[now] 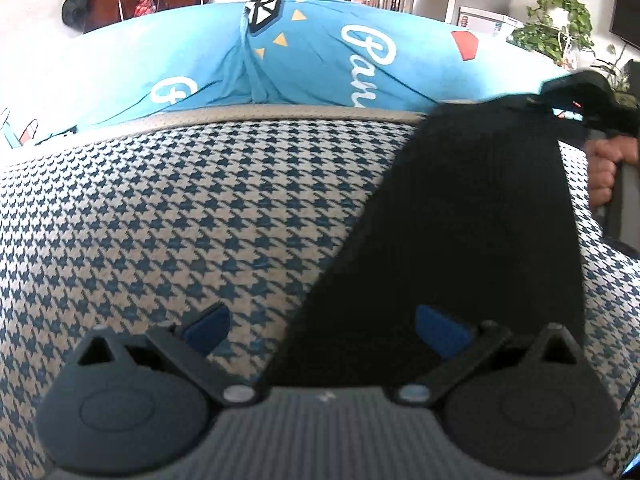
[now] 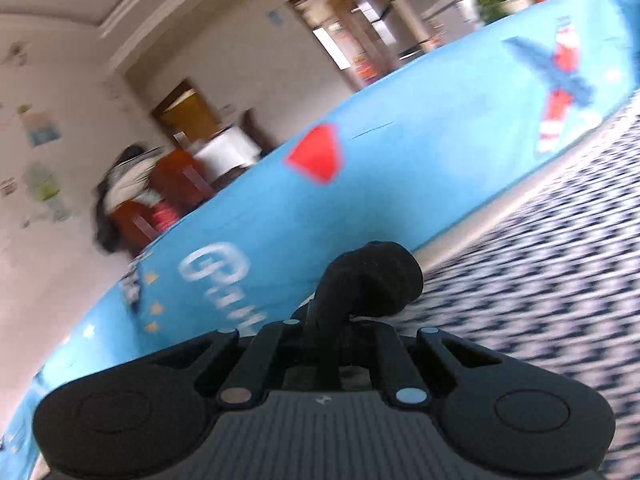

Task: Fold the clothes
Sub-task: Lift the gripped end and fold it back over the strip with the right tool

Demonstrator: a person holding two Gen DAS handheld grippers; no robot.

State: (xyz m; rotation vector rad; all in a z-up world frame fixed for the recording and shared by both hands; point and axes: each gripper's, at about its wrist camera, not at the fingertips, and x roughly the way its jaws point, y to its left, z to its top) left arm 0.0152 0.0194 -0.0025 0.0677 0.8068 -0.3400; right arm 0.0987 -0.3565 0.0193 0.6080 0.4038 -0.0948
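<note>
The right tool point(image 2: 352, 312) is clamped on a bunched corner of the black garment point(image 1: 460, 220), which stretches from far right toward the near middle. The left tool point(image 1: 324, 330) gapes wide over the garment's near end on the checked cushion point(image 1: 200, 208), gripping nothing, and is the nearer one to that end.

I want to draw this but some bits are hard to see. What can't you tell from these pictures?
- Black garment: kind unclear; in the left wrist view its lower end is hidden behind the left gripper.
- Right gripper: in the right wrist view bunched black cloth covers its fingertips.
- White lettering on the blue cover: folds and the cushion's edge cut it off.
- Room behind: motion-blurred in the right wrist view.
</note>
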